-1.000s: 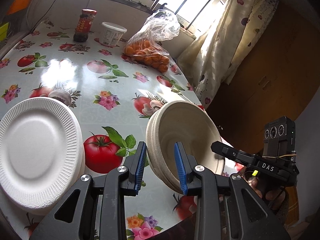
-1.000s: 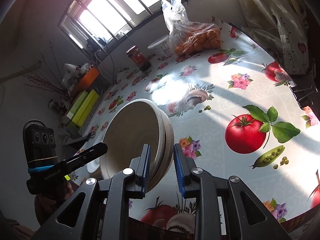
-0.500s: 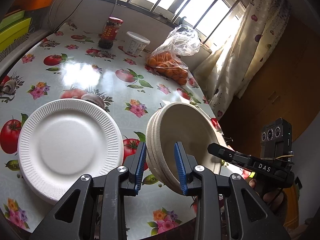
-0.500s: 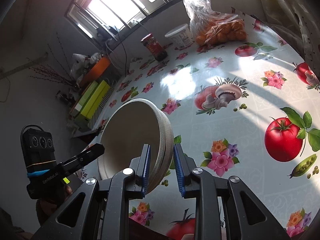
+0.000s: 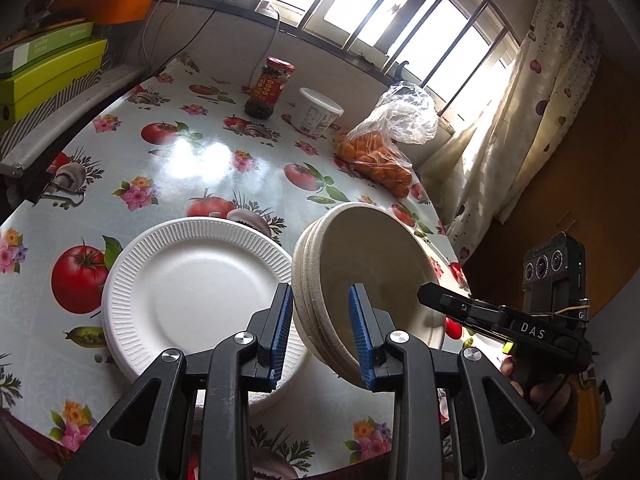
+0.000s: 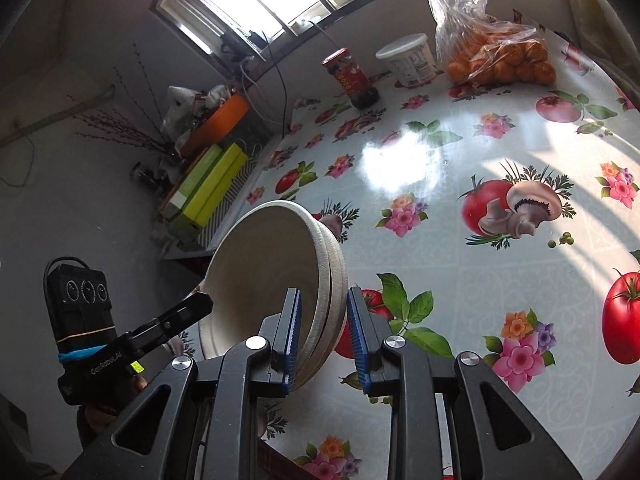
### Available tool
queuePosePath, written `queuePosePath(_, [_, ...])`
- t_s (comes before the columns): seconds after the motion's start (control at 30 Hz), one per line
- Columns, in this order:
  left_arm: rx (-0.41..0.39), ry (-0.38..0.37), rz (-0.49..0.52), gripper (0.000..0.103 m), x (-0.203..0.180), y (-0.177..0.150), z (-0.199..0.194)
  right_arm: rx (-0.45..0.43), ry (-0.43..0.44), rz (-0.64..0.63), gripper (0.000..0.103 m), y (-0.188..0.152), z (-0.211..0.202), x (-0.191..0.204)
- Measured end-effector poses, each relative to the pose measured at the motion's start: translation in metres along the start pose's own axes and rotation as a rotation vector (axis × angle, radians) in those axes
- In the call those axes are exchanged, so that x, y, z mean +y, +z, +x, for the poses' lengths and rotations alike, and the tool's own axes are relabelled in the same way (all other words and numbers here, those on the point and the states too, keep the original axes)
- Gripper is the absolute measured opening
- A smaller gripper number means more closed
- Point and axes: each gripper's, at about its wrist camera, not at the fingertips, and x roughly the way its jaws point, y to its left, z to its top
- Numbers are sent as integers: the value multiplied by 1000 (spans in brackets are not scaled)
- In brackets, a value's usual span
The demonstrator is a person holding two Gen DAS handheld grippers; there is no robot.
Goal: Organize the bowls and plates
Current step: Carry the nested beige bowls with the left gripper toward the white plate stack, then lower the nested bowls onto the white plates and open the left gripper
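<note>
A stack of beige bowls (image 5: 372,264) hangs tilted above the table, held at both sides. My left gripper (image 5: 320,336) is shut on the rim of the stack nearest it. My right gripper (image 6: 324,340) is shut on the opposite rim of the same bowls (image 6: 272,272). A stack of white ribbed paper plates (image 5: 192,296) lies on the table just left of the bowls and partly under my left gripper. The right gripper also shows at the right of the left wrist view, and the left gripper at the lower left of the right wrist view.
The table wears a glossy fruit-and-flower cloth (image 6: 500,264). At its far side stand a red-lidded jar (image 5: 270,88), a white tub (image 5: 318,112) and a plastic bag of oranges (image 5: 384,148). Green boxes (image 5: 44,68) lie on a ledge at the left. A curtain (image 5: 520,112) hangs at the right.
Both grippers have carried the bowl stack leftward over the table. The white plates now lie closer to the bowls and nearer the middle of the left wrist view.
</note>
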Motion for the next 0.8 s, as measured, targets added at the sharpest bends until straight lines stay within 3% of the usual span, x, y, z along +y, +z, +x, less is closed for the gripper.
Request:
queuePosePath(0.23, [-33, 38, -41, 30, 25, 6, -15, 50, 29, -27, 24, 7, 30, 20])
queuePosePath(0.8, [-27, 102, -136, 30, 81, 10, -17, 143, 42, -53, 24, 17, 90, 42])
